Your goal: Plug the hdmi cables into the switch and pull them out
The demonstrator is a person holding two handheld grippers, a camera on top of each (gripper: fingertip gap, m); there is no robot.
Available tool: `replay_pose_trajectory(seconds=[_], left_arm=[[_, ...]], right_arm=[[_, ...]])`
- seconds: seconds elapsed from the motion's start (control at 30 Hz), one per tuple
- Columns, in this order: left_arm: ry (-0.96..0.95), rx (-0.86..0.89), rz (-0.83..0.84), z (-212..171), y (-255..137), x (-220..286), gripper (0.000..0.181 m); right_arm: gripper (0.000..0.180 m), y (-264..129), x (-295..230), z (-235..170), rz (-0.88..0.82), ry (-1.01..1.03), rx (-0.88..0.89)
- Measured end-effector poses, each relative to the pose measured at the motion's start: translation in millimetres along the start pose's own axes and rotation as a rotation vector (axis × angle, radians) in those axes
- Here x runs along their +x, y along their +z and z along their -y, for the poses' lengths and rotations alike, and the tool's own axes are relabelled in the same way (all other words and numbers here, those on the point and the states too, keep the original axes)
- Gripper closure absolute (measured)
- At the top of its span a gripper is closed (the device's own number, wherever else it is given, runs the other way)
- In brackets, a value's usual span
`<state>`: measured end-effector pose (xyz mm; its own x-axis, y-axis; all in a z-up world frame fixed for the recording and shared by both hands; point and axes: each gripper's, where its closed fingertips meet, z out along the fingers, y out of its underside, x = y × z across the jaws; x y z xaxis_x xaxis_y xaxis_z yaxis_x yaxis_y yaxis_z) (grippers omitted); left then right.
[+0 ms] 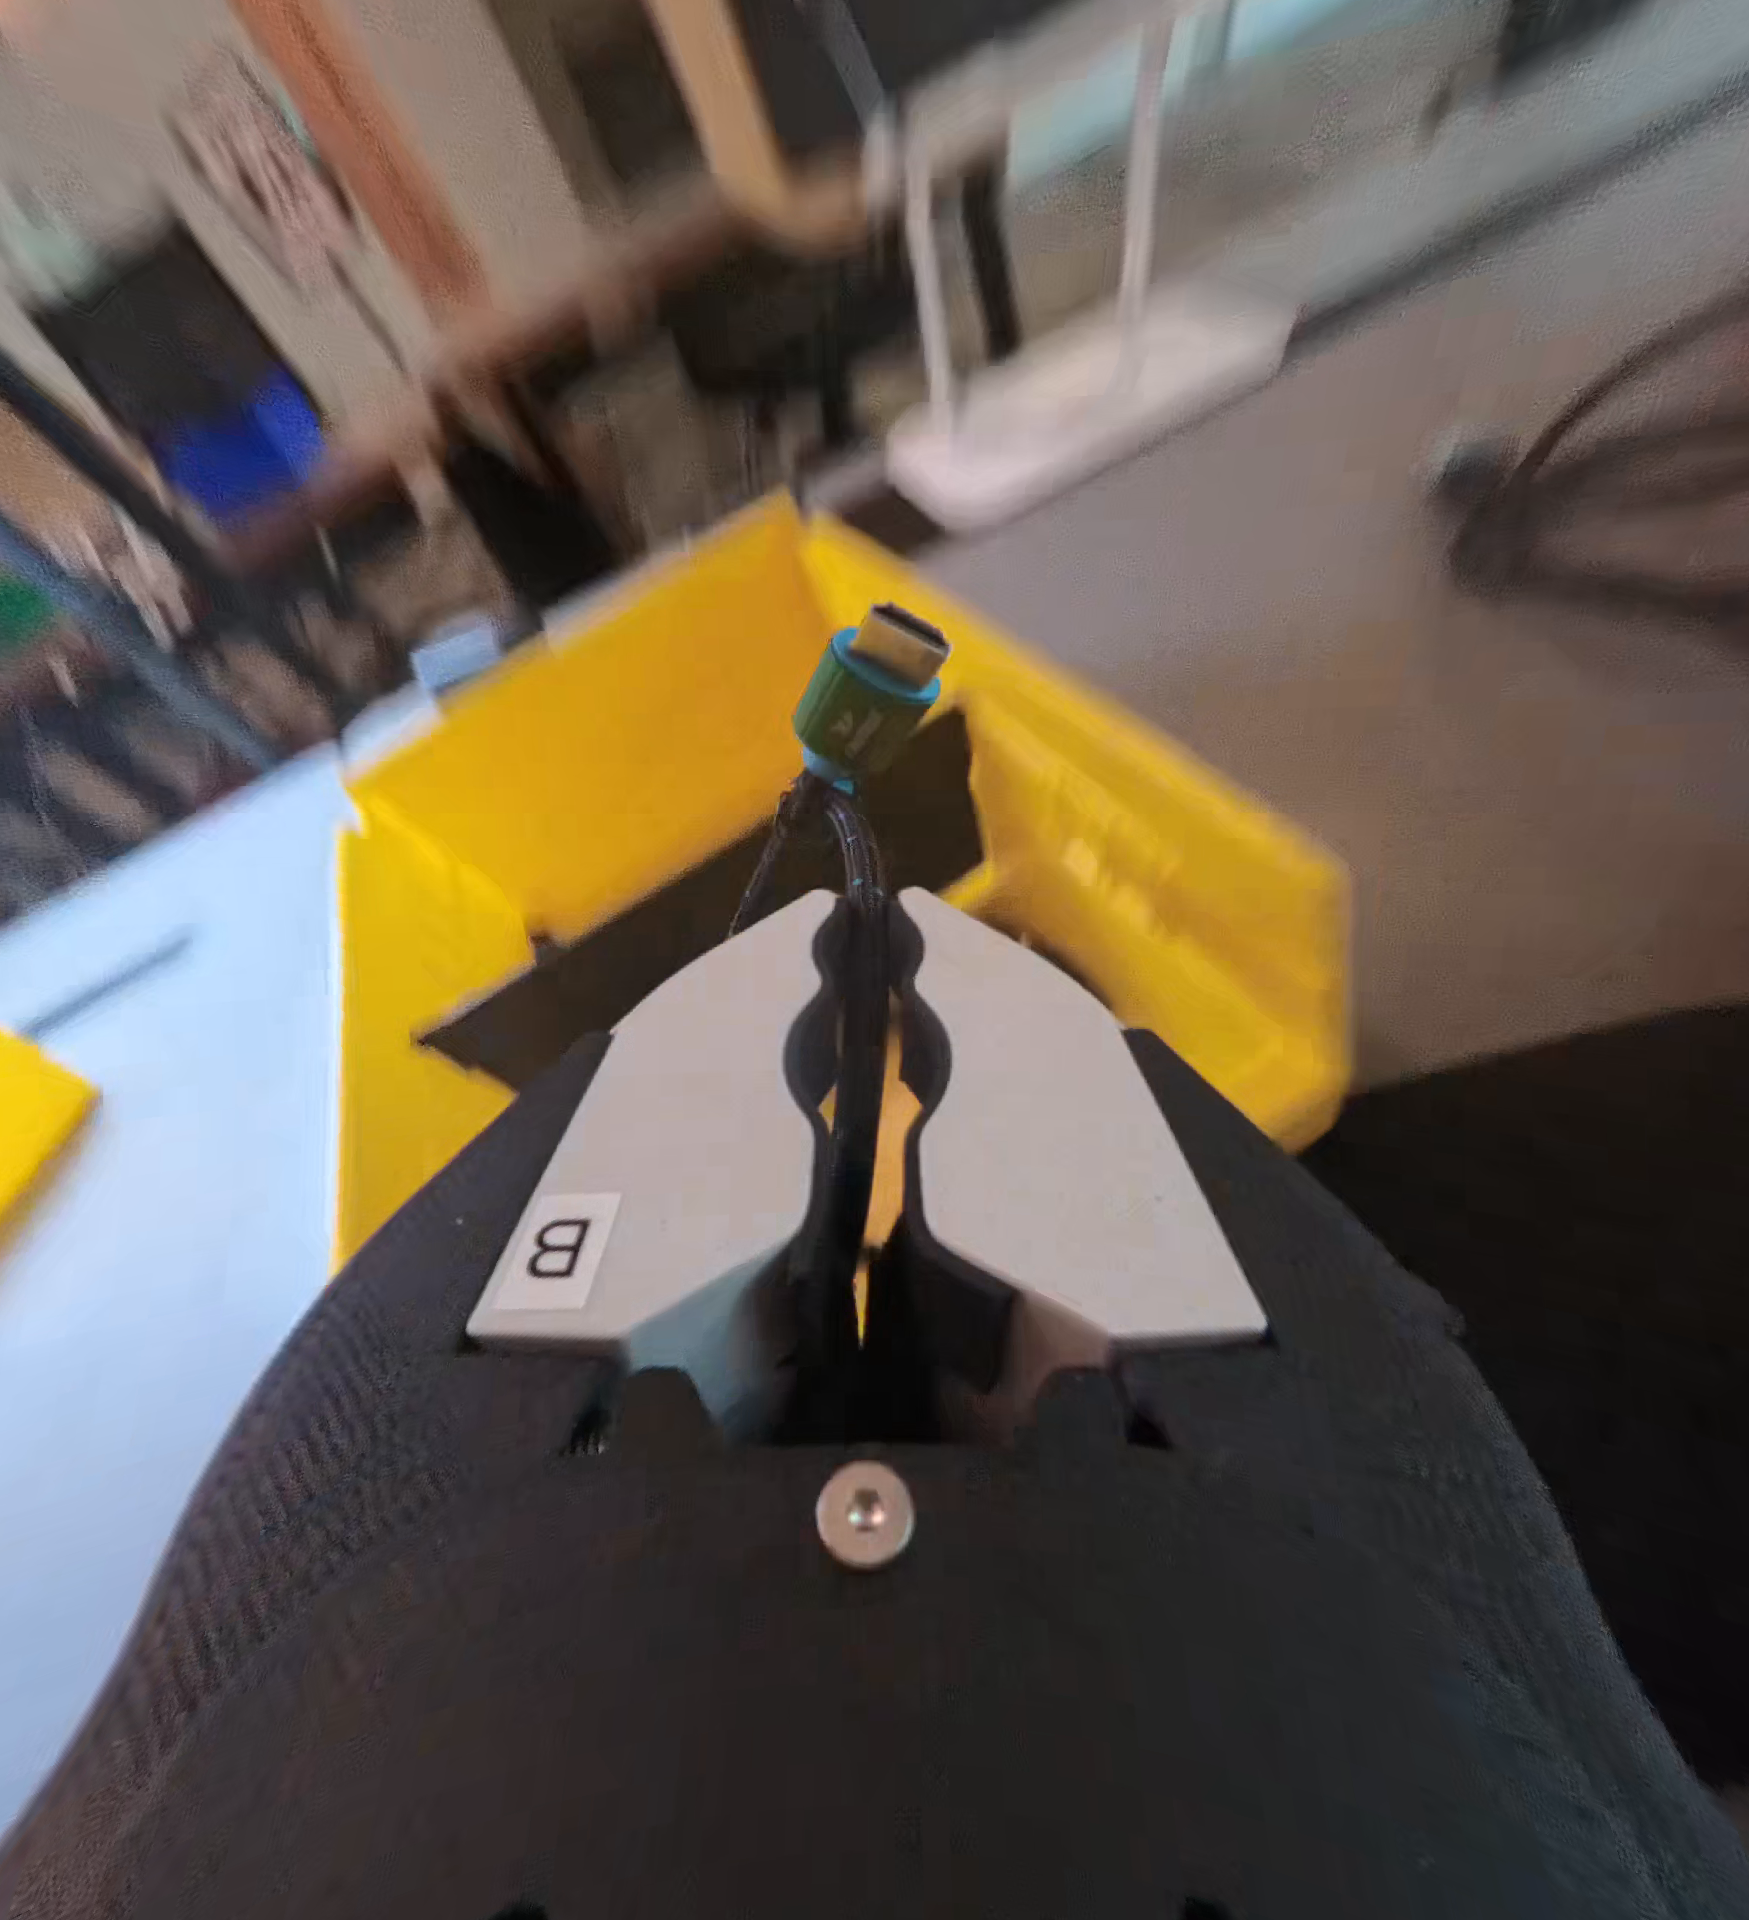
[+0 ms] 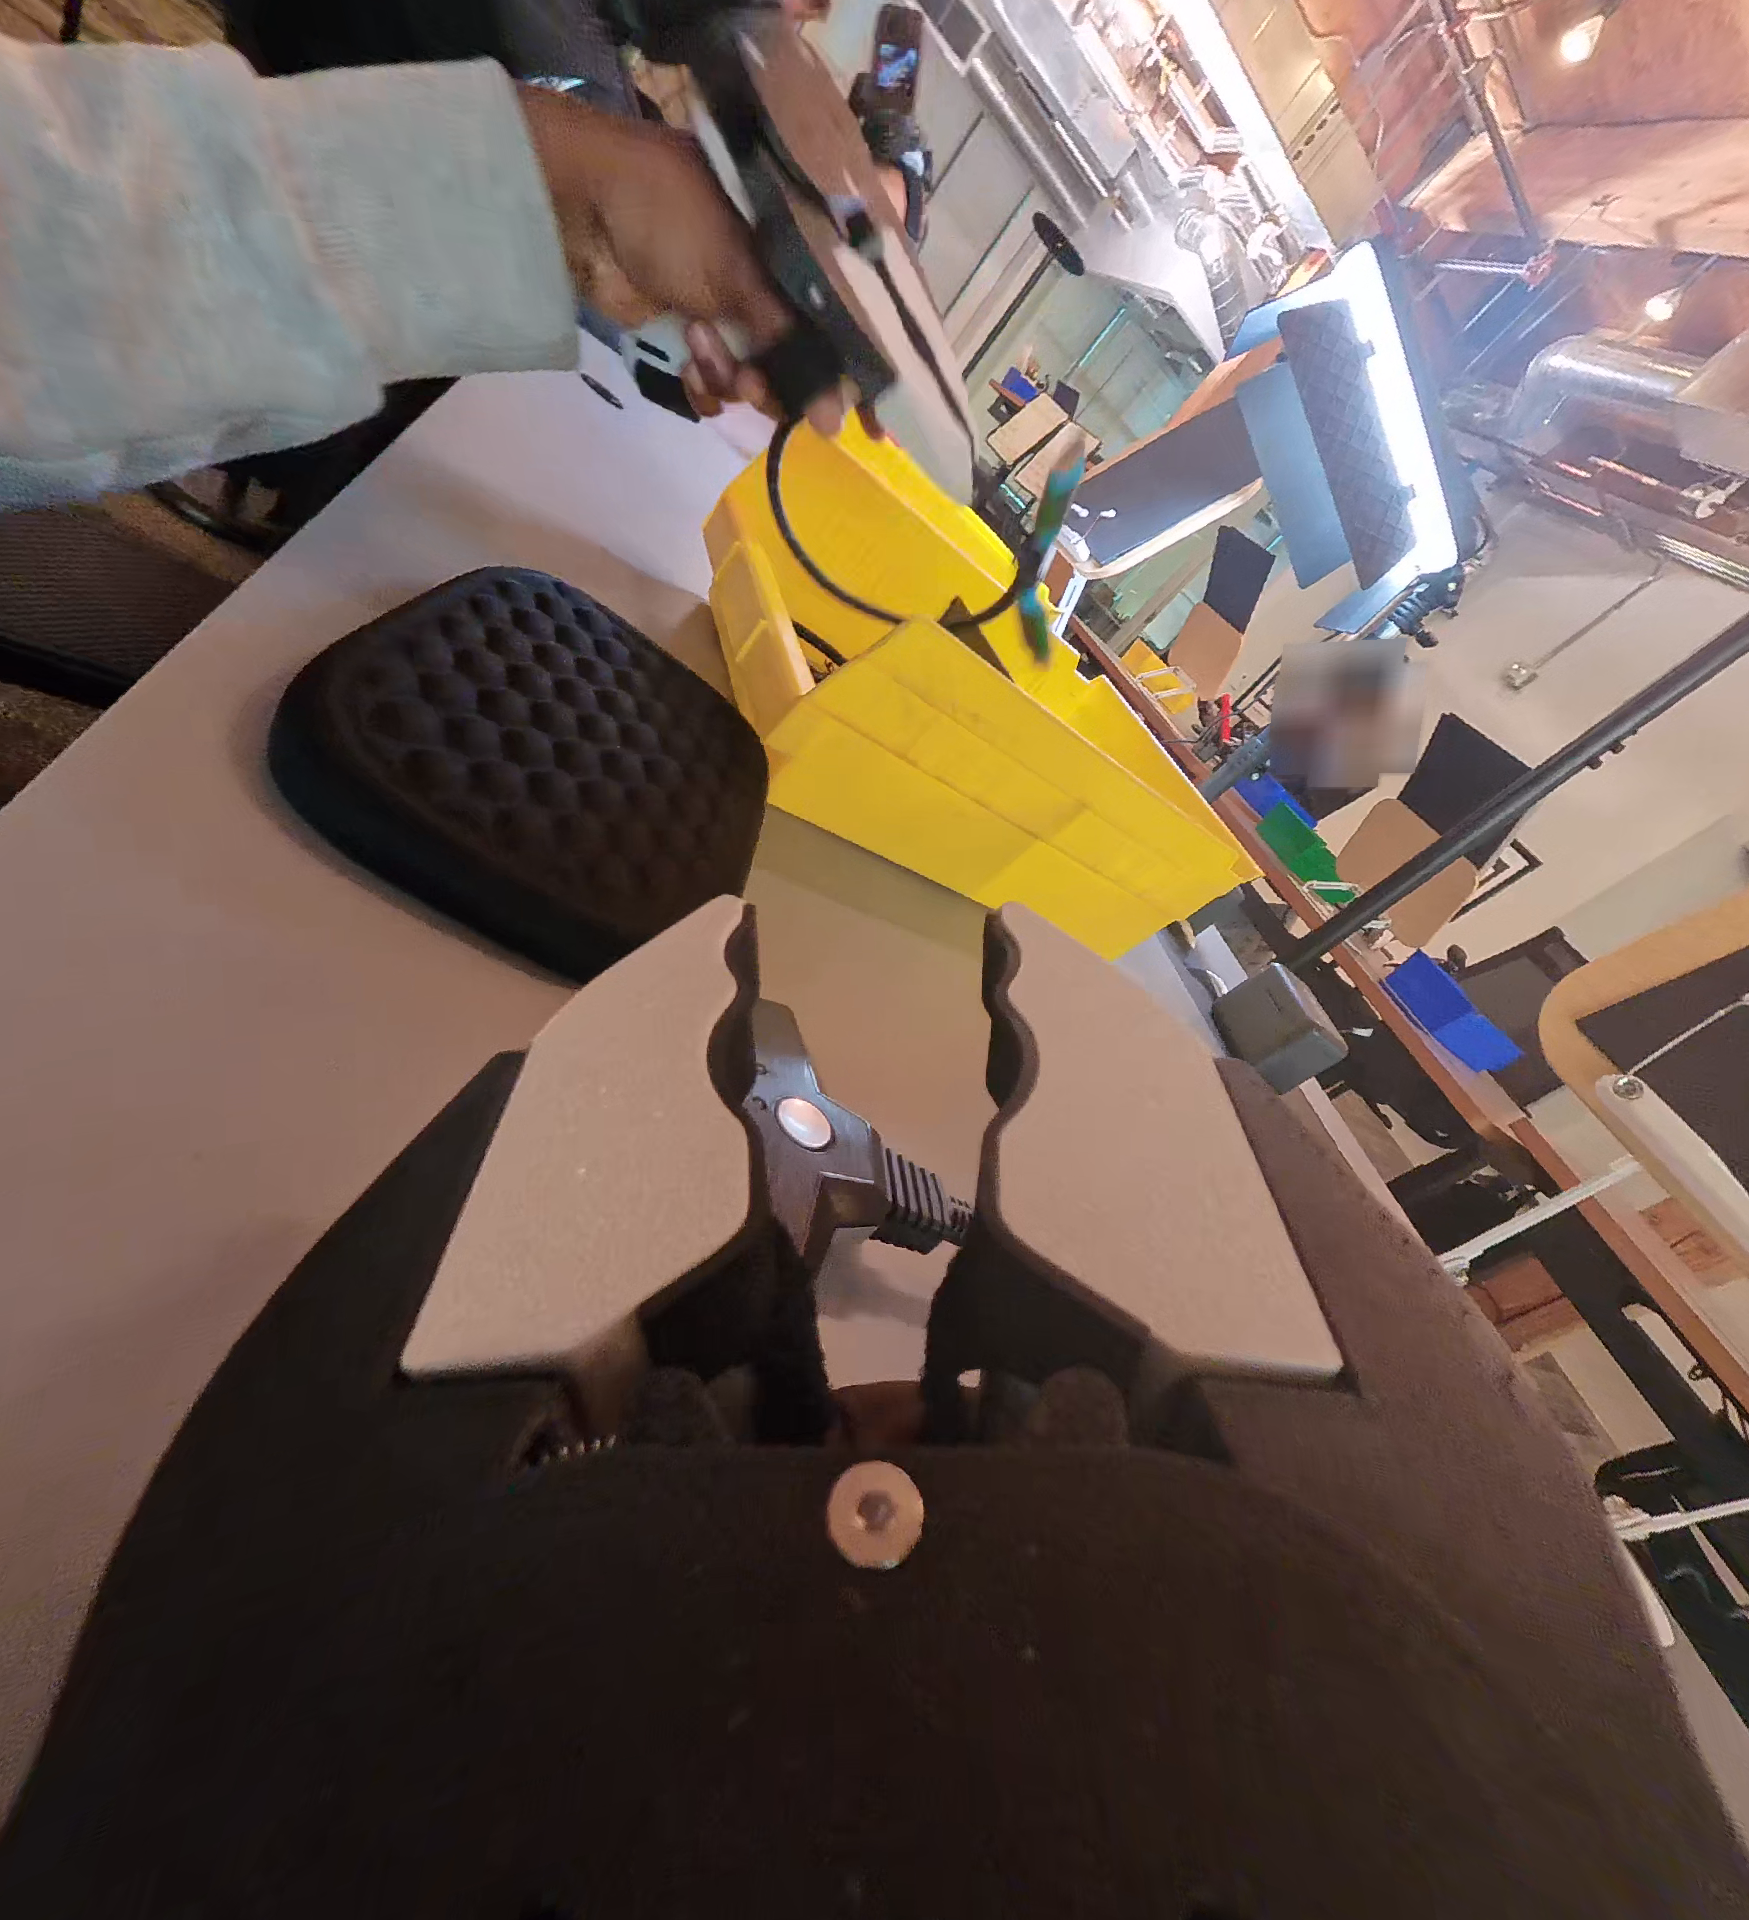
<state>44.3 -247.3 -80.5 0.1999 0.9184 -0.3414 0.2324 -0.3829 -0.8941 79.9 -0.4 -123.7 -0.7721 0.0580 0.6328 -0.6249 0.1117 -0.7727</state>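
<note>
Currently the left hand-held gripper point(image 1: 862, 914) is clamped on the hdmi cable point(image 1: 854, 1049); its green plug point(image 1: 865, 707) points forward above the yellow bin point(image 1: 1161, 862). The switch point(image 2: 813, 1127) is held across the right hand-held gripper point(image 2: 865, 935), well apart.

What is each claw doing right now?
Left claw: closed on a black cable with a green plug.
Right claw: holding a black switch.

Pale table point(image 2: 174, 1039), bright light panel point(image 2: 1410, 416), possibly ductwork point(image 2: 1597, 374)
</note>
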Motion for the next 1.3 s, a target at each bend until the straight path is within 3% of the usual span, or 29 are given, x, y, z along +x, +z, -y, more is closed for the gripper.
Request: replay_pose_trajectory(seconds=[0.03, 0.13, 0.27, 0.43, 0.57, 0.87, 0.93, 1.03, 1.17, 1.3], left_arm=[[-0.004, 0.136, -0.018, 20, -13, 8, 0.175], [-0.042, 0.509, -0.182, 83, -53, 42, 0.175], [-0.128, 0.764, -0.545, 127, -93, 95, 0.175], [-0.324, 0.817, -0.960, 141, -98, 147, 0.175], [-0.329, 0.699, -1.106, 132, -77, 182, 0.175], [-0.252, 0.496, -1.003, 113, -32, 209, 0.175], [-0.146, 0.458, -0.868, 114, -21, 207, 0.175], [0.036, 0.433, -0.539, 119, 3, 195, 0.175], [0.211, 0.581, -0.032, 118, 18, 184, 0.174], [0.419, 0.624, 0.131, 111, 14, 202, 0.173]], right_arm=[[0.138, 0, 2, 0, -0.010, 0.003, 0.000], [0.138, 0, 8, 1, -0.044, 0.034, 0.009], [0.139, -1, 19, 8, -0.099, 0.101, 0.058], [0.138, -12, 32, 33, -0.104, 0.296, 0.235], [0.139, -26, 46, 49, -0.132, 0.372, 0.363], [0.137, -43, 73, 52, -0.324, 0.290, 0.375], [0.138, -44, 76, 51, -0.372, 0.243, 0.353], [0.139, -42, 75, 49, -0.409, 0.172, 0.309], [0.139, -37, 74, 40, -0.419, 0.145, 0.258], [0.139, -25, 62, 32, -0.378, 0.076, 0.189]])
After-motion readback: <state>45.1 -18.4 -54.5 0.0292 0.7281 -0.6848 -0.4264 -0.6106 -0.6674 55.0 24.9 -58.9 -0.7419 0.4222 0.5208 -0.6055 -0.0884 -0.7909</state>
